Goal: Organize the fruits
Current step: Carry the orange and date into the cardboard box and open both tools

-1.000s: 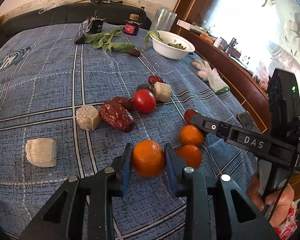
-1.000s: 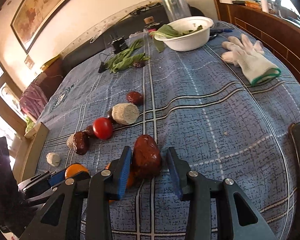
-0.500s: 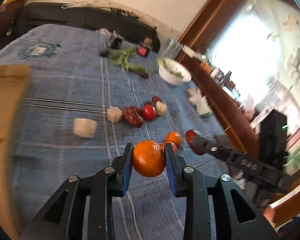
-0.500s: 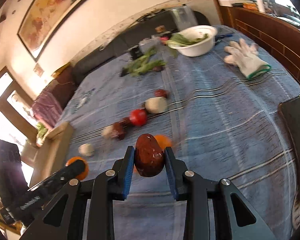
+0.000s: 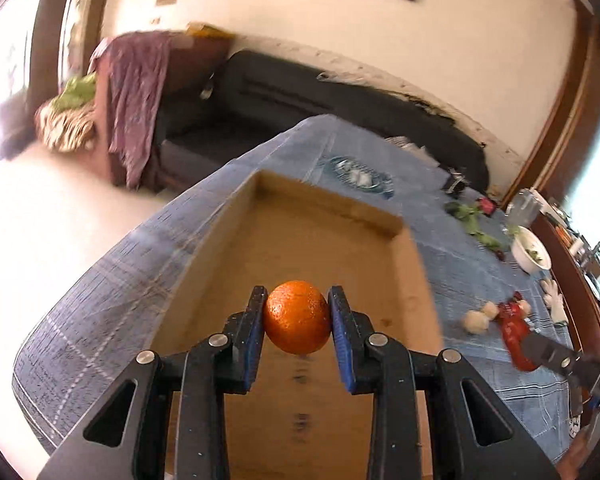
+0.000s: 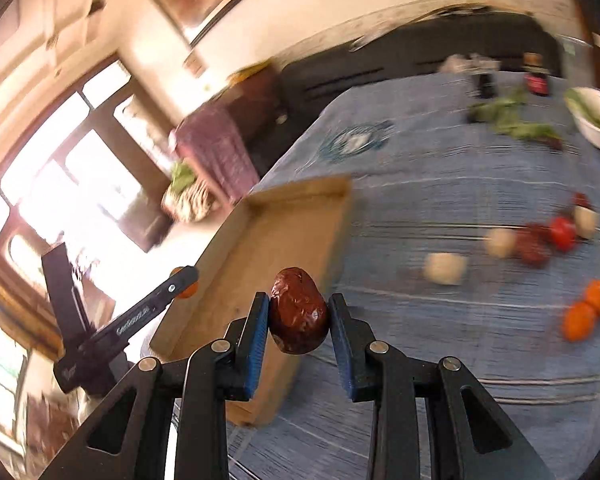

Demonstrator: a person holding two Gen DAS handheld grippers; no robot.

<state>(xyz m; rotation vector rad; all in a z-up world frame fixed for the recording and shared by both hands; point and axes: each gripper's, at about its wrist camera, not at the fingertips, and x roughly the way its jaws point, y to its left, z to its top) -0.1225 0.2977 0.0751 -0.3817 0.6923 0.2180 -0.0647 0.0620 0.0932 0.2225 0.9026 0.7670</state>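
The left gripper (image 5: 298, 318) squeezes a small orange (image 5: 297, 317) between its blue pads. In the left wrist view the orange hangs over the open cardboard box (image 5: 320, 248), which sits on the blue checked cloth (image 5: 112, 280). This view looks right down into the box, and its brown floor is bare. Far to the right it shows the right gripper (image 5: 516, 340) from the side, with something dark red at its tip.

The right wrist view shows that red thing up close: a wrinkled brown-red date (image 6: 298, 312), pinched tight in the right gripper. It hangs just beside the box's (image 6: 260, 264) near edge, over the cloth. Only this view shows the fruit left on the cloth: two oranges (image 6: 586, 312), a red tomato (image 6: 562, 232), more dates (image 6: 534, 248) and pale lumps (image 6: 444, 268). A white bowl (image 6: 596, 124) of greens sits far back.

A second ago both grippers were low by the fruit pile, gripping the same orange and date. Now both are lifted and swung over to the box.
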